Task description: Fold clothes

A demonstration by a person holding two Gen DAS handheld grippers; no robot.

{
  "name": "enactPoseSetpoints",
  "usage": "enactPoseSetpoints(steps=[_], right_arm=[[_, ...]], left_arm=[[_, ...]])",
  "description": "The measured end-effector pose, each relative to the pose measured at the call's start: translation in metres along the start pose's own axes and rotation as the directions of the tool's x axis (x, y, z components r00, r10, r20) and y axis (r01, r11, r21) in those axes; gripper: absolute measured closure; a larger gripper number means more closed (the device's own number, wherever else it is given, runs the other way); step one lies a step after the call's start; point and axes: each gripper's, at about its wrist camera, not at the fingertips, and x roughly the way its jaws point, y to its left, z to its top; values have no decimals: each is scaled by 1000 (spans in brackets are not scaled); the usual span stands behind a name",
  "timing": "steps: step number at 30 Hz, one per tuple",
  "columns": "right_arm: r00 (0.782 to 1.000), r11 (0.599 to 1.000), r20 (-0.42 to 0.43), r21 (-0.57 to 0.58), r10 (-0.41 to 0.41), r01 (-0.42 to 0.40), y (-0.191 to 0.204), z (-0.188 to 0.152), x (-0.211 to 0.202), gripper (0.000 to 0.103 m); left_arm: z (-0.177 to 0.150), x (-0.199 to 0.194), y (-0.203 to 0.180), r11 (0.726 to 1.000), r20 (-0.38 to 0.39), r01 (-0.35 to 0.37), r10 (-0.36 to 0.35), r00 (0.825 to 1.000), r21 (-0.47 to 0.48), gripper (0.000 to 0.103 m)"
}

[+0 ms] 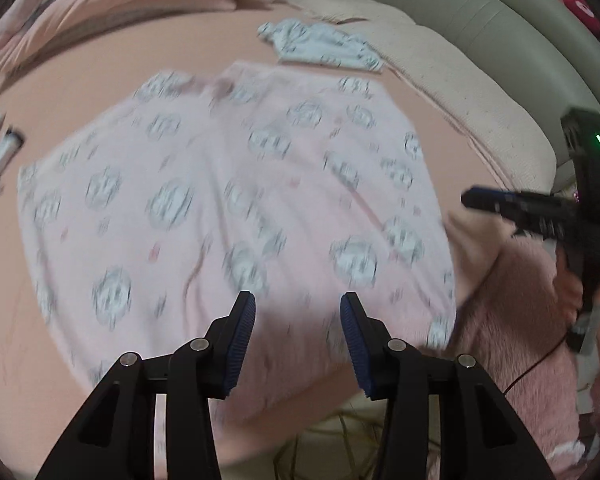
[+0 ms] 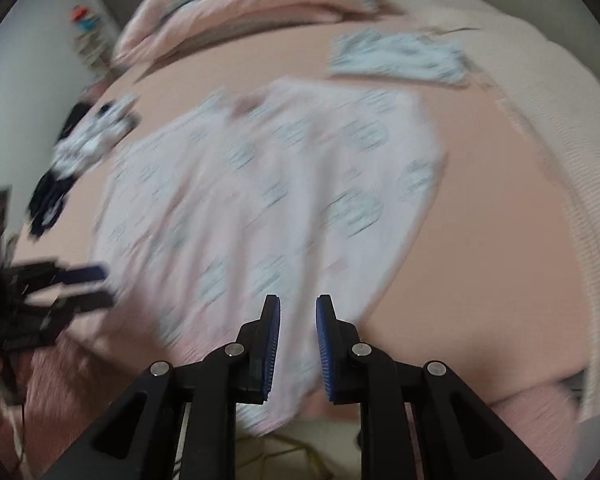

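Pink printed garment [image 1: 228, 208] flat on peach sheet [image 1: 80, 80], left gripper [image 1: 298, 308] and right gripper [image 2: 298, 312] both parted, empty.

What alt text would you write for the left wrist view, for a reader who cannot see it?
The open left gripper hovers over a pink printed garment spread flat on a pink bed, holding nothing. The right gripper reaches in from the right edge, and a smaller grey-white garment lies farther back. The image is motion-blurred.
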Motion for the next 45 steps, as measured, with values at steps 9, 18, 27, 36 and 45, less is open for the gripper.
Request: enactPoseSetpoints(steps=[9,18,27,36,45], right_arm=[[996,972,-59,227,69,-54,-87,75,67,70],[966,912,-7,331,258,-241,-119,102,106,75],[966,965,213,180,150,-189,-100,128,78,95],[994,979,83,187,70,-84,-110,118,118,97],[992,979,83,171,96,-109,-115,123,112,99]], left_arm=[[69,43,3,997,39,16,-13,999,-73,62],[84,76,15,991,4,49,-48,999,-128,62],[81,84,33,988,-16,41,-44,999,-150,62],[159,82,53,988,125,-100,115,985,-122,62],[224,142,75,975,13,-192,194,981,-111,98]])
